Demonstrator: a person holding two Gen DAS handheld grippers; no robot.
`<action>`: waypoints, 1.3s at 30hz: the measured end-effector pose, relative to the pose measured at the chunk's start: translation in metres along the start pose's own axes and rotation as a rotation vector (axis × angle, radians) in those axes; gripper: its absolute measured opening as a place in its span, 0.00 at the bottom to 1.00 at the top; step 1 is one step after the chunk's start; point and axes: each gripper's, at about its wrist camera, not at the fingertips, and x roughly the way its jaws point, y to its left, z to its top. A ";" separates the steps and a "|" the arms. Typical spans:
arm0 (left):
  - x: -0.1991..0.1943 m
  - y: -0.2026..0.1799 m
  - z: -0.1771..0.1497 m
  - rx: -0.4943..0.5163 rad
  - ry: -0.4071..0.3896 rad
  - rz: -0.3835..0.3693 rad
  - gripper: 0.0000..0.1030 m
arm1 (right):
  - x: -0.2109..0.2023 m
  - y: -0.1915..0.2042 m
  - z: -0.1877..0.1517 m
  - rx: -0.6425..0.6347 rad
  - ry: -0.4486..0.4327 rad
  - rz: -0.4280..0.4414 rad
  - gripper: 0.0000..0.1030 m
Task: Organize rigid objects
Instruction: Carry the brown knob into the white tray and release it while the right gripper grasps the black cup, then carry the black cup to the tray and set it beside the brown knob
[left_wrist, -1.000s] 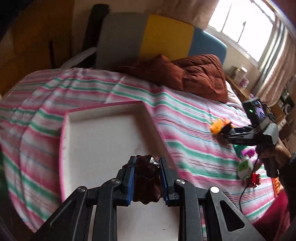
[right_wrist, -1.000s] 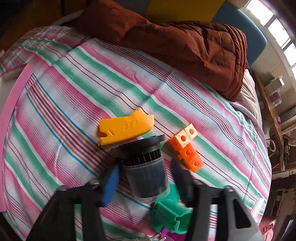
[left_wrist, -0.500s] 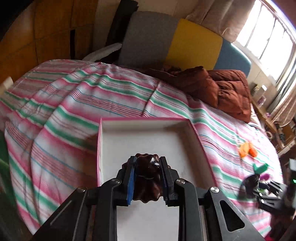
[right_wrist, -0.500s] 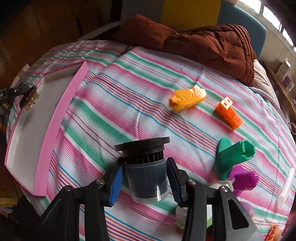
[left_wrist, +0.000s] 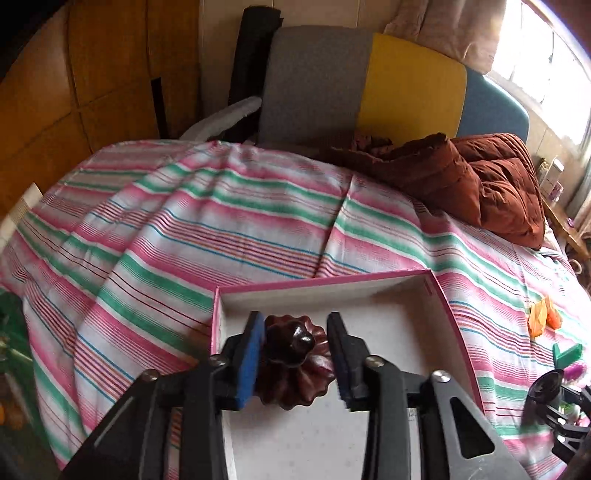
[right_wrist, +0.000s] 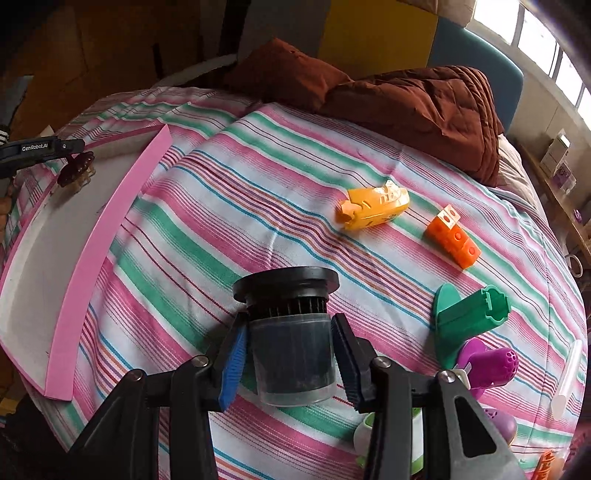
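Note:
My left gripper (left_wrist: 295, 354) is shut on a dark brown fluted mould (left_wrist: 293, 363) and holds it over the white tray with a pink rim (left_wrist: 439, 295). In the right wrist view the left gripper (right_wrist: 68, 155) and the mould (right_wrist: 75, 171) hang over the tray (right_wrist: 110, 229) at the far left. My right gripper (right_wrist: 291, 354) is shut on a dark cylindrical container with a black flanged cap (right_wrist: 290, 332), held above the striped bedspread (right_wrist: 207, 206).
On the bedspread lie a yellow toy (right_wrist: 373, 208), an orange block (right_wrist: 452, 236), a green piece (right_wrist: 469, 317), a purple piece (right_wrist: 487, 363) and a white tube (right_wrist: 569, 373). A brown quilt (right_wrist: 413, 107) lies at the head of the bed.
My left gripper has moved with the mould toward the tray's far left corner. My right gripper has lifted the container off the bed and carried it left, away from the toys.

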 end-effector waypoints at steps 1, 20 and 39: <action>-0.005 0.000 -0.002 0.000 -0.008 0.000 0.43 | 0.000 0.000 0.000 0.000 0.000 0.000 0.43; -0.104 -0.024 -0.097 0.036 -0.012 -0.001 0.53 | 0.001 0.002 -0.002 -0.008 -0.004 -0.025 0.43; -0.122 -0.018 -0.112 0.035 -0.023 0.022 0.53 | 0.002 0.009 -0.004 -0.018 -0.018 -0.079 0.43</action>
